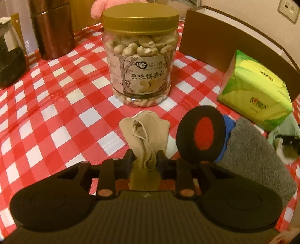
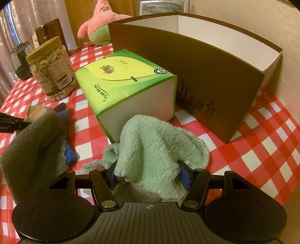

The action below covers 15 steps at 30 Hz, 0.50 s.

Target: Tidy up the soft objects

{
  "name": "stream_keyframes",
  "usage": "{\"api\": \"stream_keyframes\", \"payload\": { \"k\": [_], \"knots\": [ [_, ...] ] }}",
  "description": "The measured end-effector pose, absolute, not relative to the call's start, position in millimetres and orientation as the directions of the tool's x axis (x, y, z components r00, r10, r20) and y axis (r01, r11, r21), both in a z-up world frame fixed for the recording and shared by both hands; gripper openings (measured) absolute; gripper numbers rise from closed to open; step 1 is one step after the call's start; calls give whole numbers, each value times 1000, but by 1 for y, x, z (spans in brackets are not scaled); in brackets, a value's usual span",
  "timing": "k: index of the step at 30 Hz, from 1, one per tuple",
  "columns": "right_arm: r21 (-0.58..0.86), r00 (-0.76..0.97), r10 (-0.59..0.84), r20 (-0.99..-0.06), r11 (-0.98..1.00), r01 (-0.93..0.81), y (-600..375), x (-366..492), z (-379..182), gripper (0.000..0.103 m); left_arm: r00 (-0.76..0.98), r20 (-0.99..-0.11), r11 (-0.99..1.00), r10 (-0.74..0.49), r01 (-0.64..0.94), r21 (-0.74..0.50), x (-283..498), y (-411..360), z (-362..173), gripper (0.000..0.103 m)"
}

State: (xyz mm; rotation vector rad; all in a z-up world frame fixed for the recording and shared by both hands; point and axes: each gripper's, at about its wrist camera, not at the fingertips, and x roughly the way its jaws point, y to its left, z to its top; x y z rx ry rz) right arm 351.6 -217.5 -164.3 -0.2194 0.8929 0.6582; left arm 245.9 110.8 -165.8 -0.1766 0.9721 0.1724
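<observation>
The left claw (image 1: 144, 159) pinches the beige sock (image 1: 143, 135); the right claw (image 2: 149, 176) pinches the green towel (image 2: 155, 142). Thin fabric could slip free when lifted.

Red-and-white checked tablecloth (image 1: 56, 105) under warm light — cream wall (image 2: 243, 24), wall socket (image 1: 288, 9), perhaps pale curtains (image 2: 11, 24).

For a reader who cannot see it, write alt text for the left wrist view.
The left gripper pinches a beige sock over a red-checked tablecloth. Behind stands a jar of cashews; right lie a grey rolled cloth and green tissue pack.
</observation>
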Motion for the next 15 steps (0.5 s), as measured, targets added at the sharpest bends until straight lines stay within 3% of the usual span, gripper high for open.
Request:
{"api": "stream_keyframes", "payload": {
  "k": [2, 7, 10, 15],
  "knots": [
    [86, 448, 439, -778, 783, -616, -218, 351, -165, 62, 558, -826, 974, 73, -217, -60, 248, 109, -167, 23],
    [84, 451, 439, -778, 783, -616, -217, 351, -165, 61, 573, -816, 976, 76, -209, -56, 244, 107, -161, 7],
    [94, 442, 455, -773, 771, -630, -216, 348, -164, 44, 571, -817, 976, 74, -211, -58, 237, 105, -158, 6],
    [99, 434, 467, -771, 760, -643, -214, 344, -163, 36, 565, -820, 975, 89, -219, -46, 221, 99, -154, 6]
  ]
}}
